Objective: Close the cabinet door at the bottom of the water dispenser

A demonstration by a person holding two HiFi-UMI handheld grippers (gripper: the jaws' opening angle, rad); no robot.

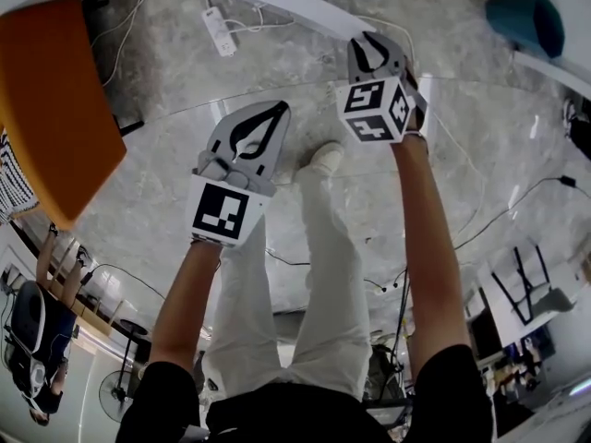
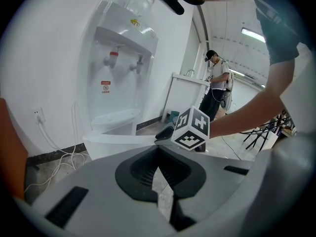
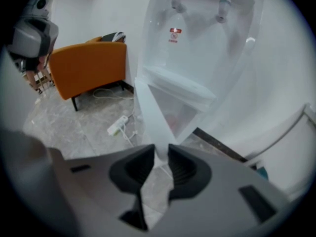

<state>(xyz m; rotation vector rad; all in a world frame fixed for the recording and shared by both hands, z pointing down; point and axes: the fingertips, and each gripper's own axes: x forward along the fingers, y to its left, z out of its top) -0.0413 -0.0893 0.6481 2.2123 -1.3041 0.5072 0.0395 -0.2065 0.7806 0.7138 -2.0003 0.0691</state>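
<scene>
So the cabinet door (image 3: 150,115) hangs wide open, edge pinched between the fingers of the right gripper (image 3: 161,154). Fingers of the left gripper (image 2: 159,148) are clenched on nothing. The whole swing shut toward the water dispenser (image 3: 197,58) is left.

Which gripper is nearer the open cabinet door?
Right. The right gripper has the cabinet door between its jaws; the left gripper hangs back, clear of it.

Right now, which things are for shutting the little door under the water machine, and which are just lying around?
For the job:
- water dispenser
- its open cabinet door
- right claw, closed on the door's edge

Just lying about:
- orange armchair
- white power strip on the floor
- left claw, shut and holding nothing
</scene>
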